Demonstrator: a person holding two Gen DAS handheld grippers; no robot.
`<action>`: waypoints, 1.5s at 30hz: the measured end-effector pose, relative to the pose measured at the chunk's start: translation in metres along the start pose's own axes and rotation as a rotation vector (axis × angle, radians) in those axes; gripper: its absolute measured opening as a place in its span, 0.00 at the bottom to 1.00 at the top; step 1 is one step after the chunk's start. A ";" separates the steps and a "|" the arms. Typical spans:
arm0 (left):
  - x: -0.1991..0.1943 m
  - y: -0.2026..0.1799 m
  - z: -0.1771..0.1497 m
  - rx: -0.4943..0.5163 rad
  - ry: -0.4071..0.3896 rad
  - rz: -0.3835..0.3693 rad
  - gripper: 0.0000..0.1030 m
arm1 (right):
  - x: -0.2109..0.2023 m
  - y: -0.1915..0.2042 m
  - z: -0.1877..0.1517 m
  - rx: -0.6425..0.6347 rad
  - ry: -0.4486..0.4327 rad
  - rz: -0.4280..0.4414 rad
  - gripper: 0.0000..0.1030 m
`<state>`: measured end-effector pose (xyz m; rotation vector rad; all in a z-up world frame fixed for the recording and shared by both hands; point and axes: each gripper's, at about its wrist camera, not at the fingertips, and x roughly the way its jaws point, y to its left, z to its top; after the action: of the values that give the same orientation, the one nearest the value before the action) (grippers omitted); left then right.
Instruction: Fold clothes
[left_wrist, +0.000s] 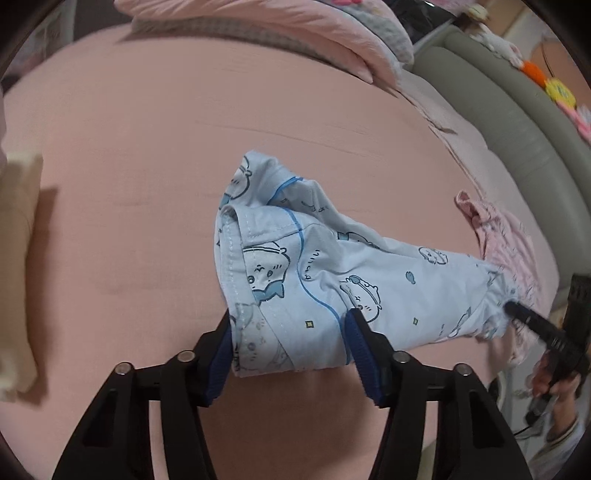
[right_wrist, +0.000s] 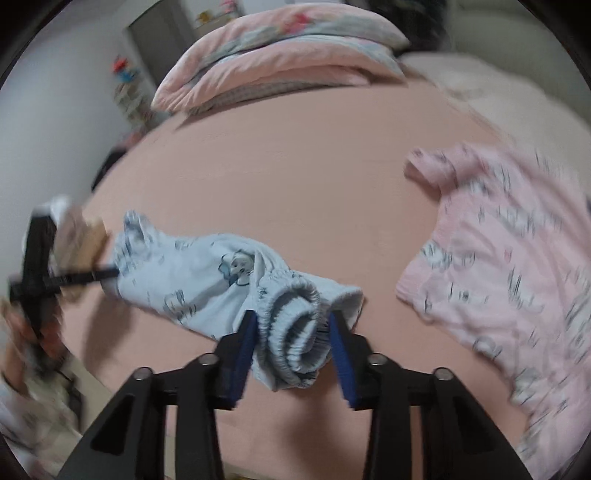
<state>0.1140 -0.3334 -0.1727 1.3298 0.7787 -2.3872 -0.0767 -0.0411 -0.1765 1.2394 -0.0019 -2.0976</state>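
Observation:
Light blue shorts with a cartoon print (left_wrist: 332, 273) hang stretched between my two grippers above the pink bed sheet (left_wrist: 147, 166). My left gripper (left_wrist: 290, 332) is shut on the hem of one leg. My right gripper (right_wrist: 291, 332) is shut on the bunched elastic waistband (right_wrist: 295, 314). In the left wrist view the right gripper (left_wrist: 517, 308) shows at the far right, on the waistband end. In the right wrist view the left gripper (right_wrist: 110, 274) shows at the far left, on the other end of the shorts (right_wrist: 192, 273).
A pink printed garment (right_wrist: 498, 266) lies spread on the sheet to the right; it also shows in the left wrist view (left_wrist: 509, 251). Folded pink bedding (right_wrist: 280, 59) sits at the back. A beige item (left_wrist: 18, 258) lies at the left. A grey padded headboard (left_wrist: 517, 122) runs along the right.

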 end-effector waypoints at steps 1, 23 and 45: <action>0.001 -0.001 0.001 0.003 0.000 0.007 0.44 | 0.000 -0.003 0.000 0.018 0.000 0.008 0.26; 0.029 0.010 0.010 0.082 0.028 0.150 0.41 | 0.033 0.001 0.017 -0.137 0.121 -0.167 0.29; -0.005 -0.017 0.002 0.126 -0.064 0.228 0.65 | -0.003 -0.016 0.000 0.079 0.144 -0.036 0.59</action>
<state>0.1072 -0.3206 -0.1623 1.3042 0.4387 -2.3154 -0.0844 -0.0271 -0.1798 1.4461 0.0025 -2.0514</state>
